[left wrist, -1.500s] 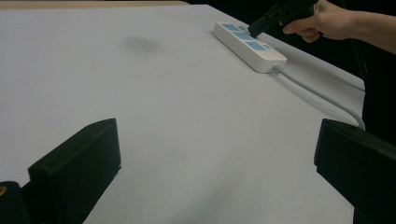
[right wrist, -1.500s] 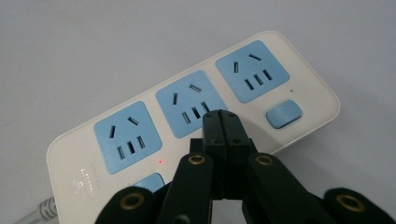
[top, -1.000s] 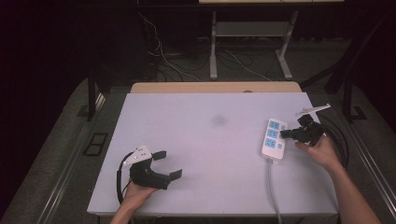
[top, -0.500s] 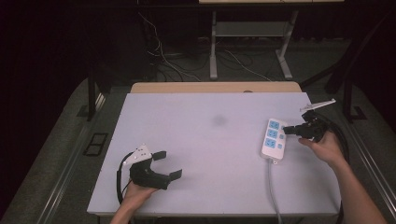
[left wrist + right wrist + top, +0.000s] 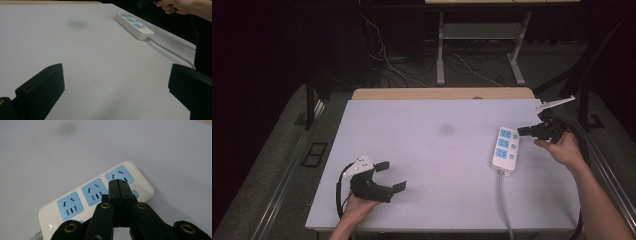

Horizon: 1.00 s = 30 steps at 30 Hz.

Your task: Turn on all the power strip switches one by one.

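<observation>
A white table is seen taking up the middle of the high view, its broad centre left bare but for a faint grey smudge, so ample room for movement is offered between the two hands. The white power strip, with three blue sockets, is laid near the table's right edge, at centre right of the frame, its grey cord trailed toward the bottom edge, probably so the plug end is kept off the working surface. In the right gripper view the strip is crossed diagonally below the tool, and a small red light is shown near its cord end. The right gripper is held just above and beside the strip's far end, jaws pressed together with nothing between them, apparently poised to press something on it. The left gripper is rested at lower left, near the front edge, its jaws spread wide and empty, seemingly parked out of the way.
</observation>
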Each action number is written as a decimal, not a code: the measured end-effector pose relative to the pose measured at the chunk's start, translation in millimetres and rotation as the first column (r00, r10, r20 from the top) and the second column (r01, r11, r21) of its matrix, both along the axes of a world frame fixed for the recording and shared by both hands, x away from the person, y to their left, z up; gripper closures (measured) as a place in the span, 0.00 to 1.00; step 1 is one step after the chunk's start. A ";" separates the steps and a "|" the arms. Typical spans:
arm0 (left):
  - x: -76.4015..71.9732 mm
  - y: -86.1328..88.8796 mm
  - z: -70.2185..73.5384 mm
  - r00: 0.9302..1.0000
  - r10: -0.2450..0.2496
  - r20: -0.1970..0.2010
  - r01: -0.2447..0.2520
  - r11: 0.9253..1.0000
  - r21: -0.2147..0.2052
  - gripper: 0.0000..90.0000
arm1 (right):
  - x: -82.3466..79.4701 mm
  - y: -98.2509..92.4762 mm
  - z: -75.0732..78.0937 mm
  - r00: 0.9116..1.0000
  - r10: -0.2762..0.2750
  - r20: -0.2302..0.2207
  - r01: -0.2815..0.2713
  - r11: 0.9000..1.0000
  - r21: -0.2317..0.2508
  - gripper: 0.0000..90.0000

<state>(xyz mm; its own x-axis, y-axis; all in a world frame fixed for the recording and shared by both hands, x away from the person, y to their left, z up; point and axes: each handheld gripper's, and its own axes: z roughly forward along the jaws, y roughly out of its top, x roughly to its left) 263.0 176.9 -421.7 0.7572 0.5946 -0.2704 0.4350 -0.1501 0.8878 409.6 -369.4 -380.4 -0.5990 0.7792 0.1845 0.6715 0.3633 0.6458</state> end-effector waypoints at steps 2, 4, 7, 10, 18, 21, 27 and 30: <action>0.1 0.0 0.0 1.000 -0.001 0.001 0.001 1.000 0.001 0.00 | 2.8 -0.4 1.6 1.000 -0.005 -0.001 0.005 1.000 -0.003 1.00; 0.2 0.1 0.0 1.000 -0.001 0.001 0.001 1.000 0.002 0.00 | 6.0 -0.2 2.2 1.000 -0.005 -0.002 0.005 1.000 -0.016 1.00; 0.2 0.6 0.0 1.000 0.000 0.002 0.000 1.000 0.002 0.00 | 10.9 0.9 4.3 1.000 -0.008 -0.004 0.008 1.000 -0.029 1.00; 0.3 1.1 0.0 1.000 0.003 0.001 -0.003 1.000 0.000 0.00 | 14.6 0.5 7.6 1.000 -0.012 0.005 0.012 1.000 -0.009 1.00; 0.3 1.5 0.2 1.000 0.002 0.003 -0.002 1.000 0.000 0.00 | 22.6 -1.7 1.8 1.000 -0.022 -0.010 0.022 1.000 -0.015 1.00; 0.4 1.7 0.1 1.000 0.004 0.002 -0.004 1.000 0.000 0.00 | 24.6 -2.0 -2.5 1.000 -0.023 -0.021 0.023 1.000 -0.021 1.00; 0.6 2.5 0.1 1.000 0.005 0.003 -0.005 1.000 -0.001 0.00 | 27.2 -0.3 -9.0 0.999 -0.020 -0.033 0.019 0.999 -0.026 1.00; 0.6 2.6 0.1 1.000 0.005 0.003 -0.005 1.000 -0.001 0.00 | 27.8 -0.2 -13.4 0.999 -0.022 -0.046 0.021 0.999 -0.028 1.00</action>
